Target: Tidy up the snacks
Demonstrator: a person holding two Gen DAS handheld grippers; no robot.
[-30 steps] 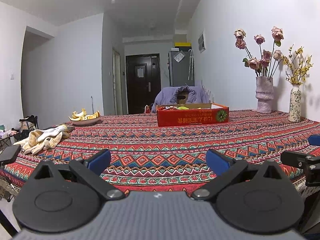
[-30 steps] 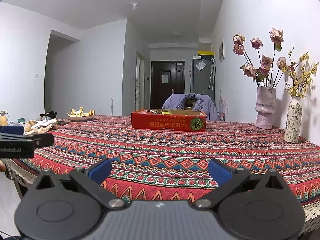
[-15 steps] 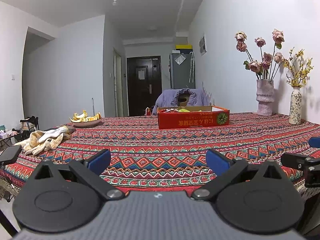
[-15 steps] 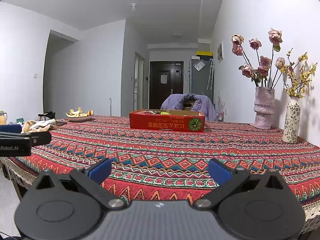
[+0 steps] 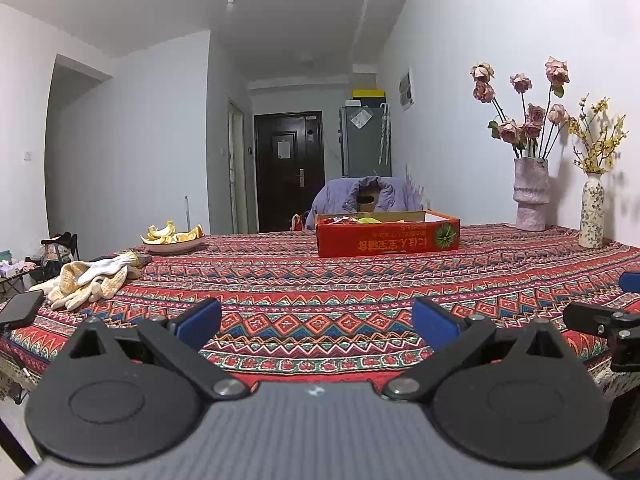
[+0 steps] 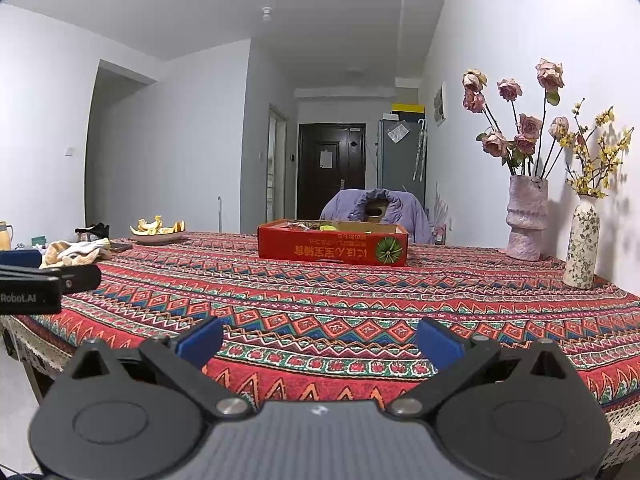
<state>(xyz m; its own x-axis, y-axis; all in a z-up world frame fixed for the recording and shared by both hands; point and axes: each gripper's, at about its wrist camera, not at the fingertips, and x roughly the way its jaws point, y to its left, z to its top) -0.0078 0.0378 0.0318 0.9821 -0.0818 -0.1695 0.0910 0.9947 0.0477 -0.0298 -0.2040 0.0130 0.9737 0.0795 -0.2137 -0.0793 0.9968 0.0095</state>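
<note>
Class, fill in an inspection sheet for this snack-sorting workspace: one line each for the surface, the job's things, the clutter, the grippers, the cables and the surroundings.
Surface: table under a patterned red tablecloth.
Job's things: red cardboard box toward the far side, open-topped, with packets inside; contents too small to name.
Clutter: plate of fruit peels, pale gloves, dark phone at the left edge, pink vase of roses, floral vase.
Grippers: left gripper and right gripper both open, empty, at the near edge.
Cables: nothing seen.
Surroundings: chair draped with a purple jacket, dark door, grey fridge.
</note>
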